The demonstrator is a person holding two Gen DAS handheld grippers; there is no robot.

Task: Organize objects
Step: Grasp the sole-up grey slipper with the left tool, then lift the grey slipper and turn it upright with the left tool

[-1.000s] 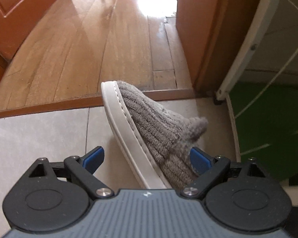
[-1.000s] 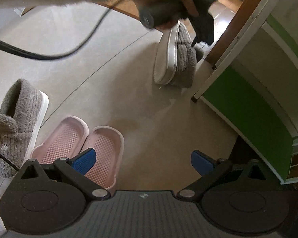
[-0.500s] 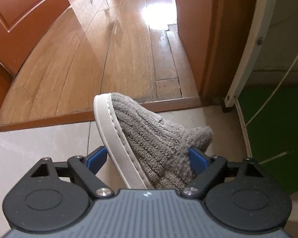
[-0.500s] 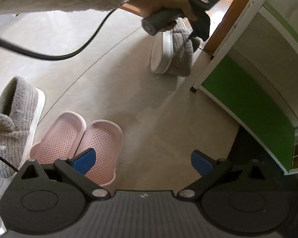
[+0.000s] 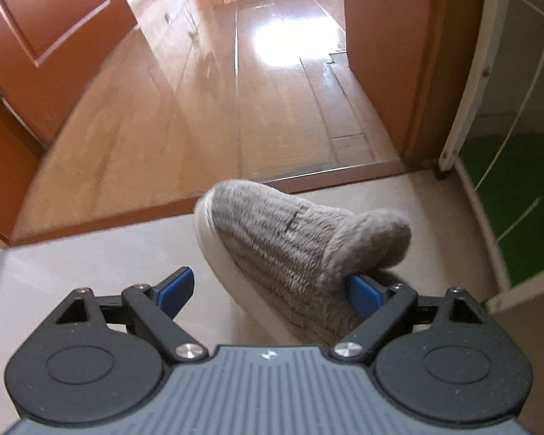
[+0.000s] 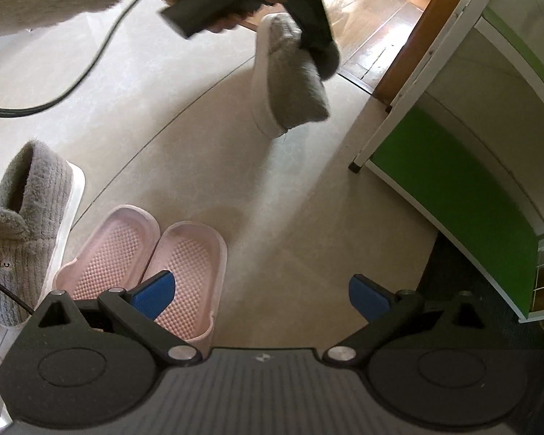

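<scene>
A: Left gripper (image 5: 268, 284)?
B: Spread wide around grey slipper (image 5: 290, 246), just short of the door threshold (image 5: 108, 219). One pad tucked under the fluffy collar, the other clear of the sole.
A: Right gripper (image 6: 261, 288)?
B: Released, empty, well back from the threshold.

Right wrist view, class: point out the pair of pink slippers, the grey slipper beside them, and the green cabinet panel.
Pink slippers (image 6: 177, 264): right wrist view, textured insole of the right-hand one.
Grey slipper (image 6: 25, 239): right wrist view, ribbed upper.
Green cabinet panel (image 6: 453, 195): right wrist view, middle of its face.
</scene>
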